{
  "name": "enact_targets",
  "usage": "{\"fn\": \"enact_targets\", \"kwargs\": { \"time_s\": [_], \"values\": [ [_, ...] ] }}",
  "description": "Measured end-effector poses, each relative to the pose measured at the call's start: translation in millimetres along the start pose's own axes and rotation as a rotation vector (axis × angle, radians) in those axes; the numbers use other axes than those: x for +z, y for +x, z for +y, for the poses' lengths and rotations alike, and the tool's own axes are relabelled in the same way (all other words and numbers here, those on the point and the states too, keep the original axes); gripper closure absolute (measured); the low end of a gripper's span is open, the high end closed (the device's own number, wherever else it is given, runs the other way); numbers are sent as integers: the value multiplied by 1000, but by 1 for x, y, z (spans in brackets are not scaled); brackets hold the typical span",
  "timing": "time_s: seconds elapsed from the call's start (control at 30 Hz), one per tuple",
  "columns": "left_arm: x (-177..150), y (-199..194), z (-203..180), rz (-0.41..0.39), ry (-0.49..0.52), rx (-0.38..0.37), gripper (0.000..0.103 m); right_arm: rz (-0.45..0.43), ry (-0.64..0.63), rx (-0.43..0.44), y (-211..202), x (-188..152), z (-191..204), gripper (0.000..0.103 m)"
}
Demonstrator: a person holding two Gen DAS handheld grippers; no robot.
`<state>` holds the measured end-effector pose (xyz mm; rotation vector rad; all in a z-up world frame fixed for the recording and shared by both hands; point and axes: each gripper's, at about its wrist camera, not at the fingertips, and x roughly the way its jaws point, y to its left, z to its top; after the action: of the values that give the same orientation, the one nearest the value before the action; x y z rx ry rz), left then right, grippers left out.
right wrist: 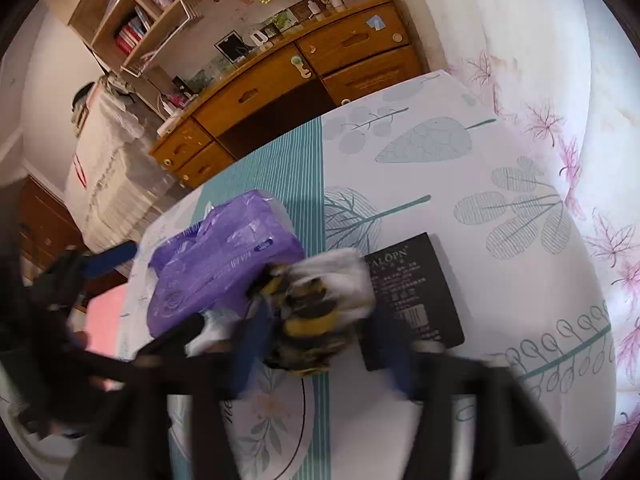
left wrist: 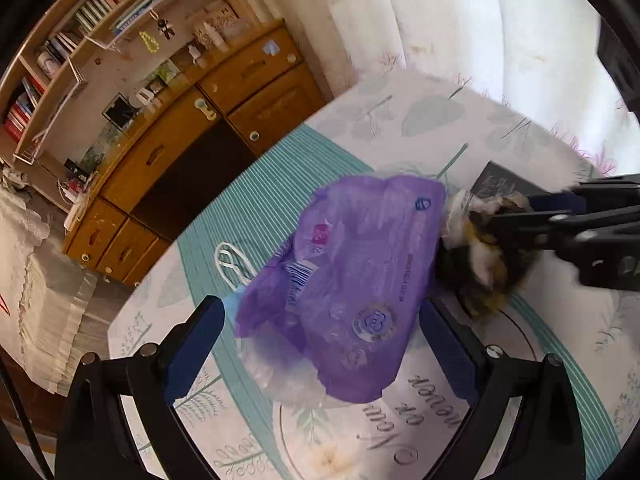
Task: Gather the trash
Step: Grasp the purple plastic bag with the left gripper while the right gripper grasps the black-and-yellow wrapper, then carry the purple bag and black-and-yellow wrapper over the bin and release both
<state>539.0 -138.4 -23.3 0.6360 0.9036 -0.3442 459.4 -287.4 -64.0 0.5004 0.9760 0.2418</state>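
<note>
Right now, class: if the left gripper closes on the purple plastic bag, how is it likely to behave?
The purple plastic bag is wrinkled thin film, so it will probably crumple and flop. It looks light and may slide on the tablecloth. The left gripper has open fingers on either side of it.

The left gripper (left wrist: 320, 322) hangs low over the table with its jaws spread wide. The right gripper (right wrist: 320, 312), blurred in its own view, reaches in from the right, jaws closed on a crumpled wad (right wrist: 316, 300).
</note>
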Motion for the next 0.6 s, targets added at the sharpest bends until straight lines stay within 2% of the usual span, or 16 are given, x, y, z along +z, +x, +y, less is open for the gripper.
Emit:
{"fn": "enact_targets", "kwargs": {
  "time_s": [0.07, 0.13, 0.17, 0.23, 0.27, 0.4, 0.6],
  "values": [
    [2, 11, 1, 13, -31, 3, 10, 2, 18, 14, 0, -1, -7, 72],
    [0, 14, 5, 18, -68, 4, 35, 2, 17, 18, 0, -4, -9, 74],
    [-1, 16, 7, 30, -87, -16, 60, -1, 18, 21, -1, -4, -10, 75],
    [-4, 17, 14, 48, -135, -25, 82, -7, 8, 19, -2, -6, -8, 76],
    [-6, 14, 16, 45, -146, -31, 87, -11, 4, 20, -3, -6, -7, 79],
    [-18, -12, 18, -7, -153, 0, 92, -19, -27, 14, -14, -14, 6, 82],
    [-45, -65, 25, -27, -178, 14, 92, -59, -91, -12, -56, -36, 35, 82]
  ]
}}
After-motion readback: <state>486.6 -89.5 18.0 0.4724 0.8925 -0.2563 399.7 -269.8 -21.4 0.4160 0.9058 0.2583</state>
